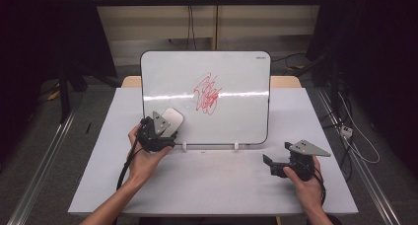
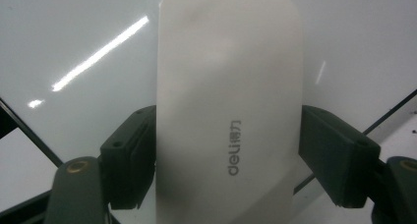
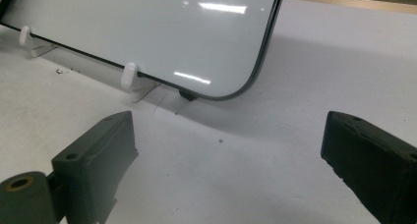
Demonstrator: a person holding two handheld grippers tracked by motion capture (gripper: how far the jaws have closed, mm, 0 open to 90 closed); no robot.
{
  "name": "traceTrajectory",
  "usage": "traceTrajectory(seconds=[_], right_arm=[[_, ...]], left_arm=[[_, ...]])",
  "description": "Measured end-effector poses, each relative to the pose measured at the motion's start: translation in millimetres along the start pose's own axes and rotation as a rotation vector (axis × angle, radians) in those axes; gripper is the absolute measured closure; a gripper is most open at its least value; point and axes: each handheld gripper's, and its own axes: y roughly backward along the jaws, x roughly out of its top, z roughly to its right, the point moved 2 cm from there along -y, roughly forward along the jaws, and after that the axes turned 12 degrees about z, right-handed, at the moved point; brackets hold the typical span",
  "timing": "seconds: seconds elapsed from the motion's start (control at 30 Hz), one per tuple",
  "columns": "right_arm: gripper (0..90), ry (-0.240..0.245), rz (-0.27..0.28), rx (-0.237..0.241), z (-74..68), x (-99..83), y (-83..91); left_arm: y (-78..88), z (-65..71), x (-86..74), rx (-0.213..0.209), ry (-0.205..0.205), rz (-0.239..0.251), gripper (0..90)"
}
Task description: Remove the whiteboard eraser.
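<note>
White table (image 1: 207,185), whiteboard (image 1: 236,77) propped upright with a red scribble (image 1: 208,93). Left gripper (image 2: 228,150) pinches the white eraser (image 2: 228,86) against the board's lower left. Right gripper (image 3: 228,155) idle, jaws spread. Risk: hard wiping could tip the board off its clips (image 3: 129,75).

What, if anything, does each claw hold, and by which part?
The left claw grips the white eraser by its two long sides, near its lower end, against the whiteboard. The right claw is open and holds nothing.
</note>
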Motion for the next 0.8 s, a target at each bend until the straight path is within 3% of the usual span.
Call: traceTrajectory(seconds=[0.17,0.43,0.63,0.8], right_arm=[[6.4,0.0,0.0,0.001,-0.2,0.0,0.0],[6.5,0.001,-0.001,0.001,-0.4,0.0,-0.2],[6.5,-0.002,-0.004,0.002,-0.7,-0.1,-0.6],[6.5,-0.003,-0.004,0.002,-0.6,-0.1,-0.7]], left_arm=[[-2.7,0.1,-0.6,0.007,0.016,0.0,28.1],[-5.4,3.0,-0.9,0.039,-0.02,-0.001,28.1],[-5.6,5.7,0.0,0.057,-0.023,-0.01,30.0],[-4.7,4.5,0.3,0.047,-0.027,-0.014,30.3]])
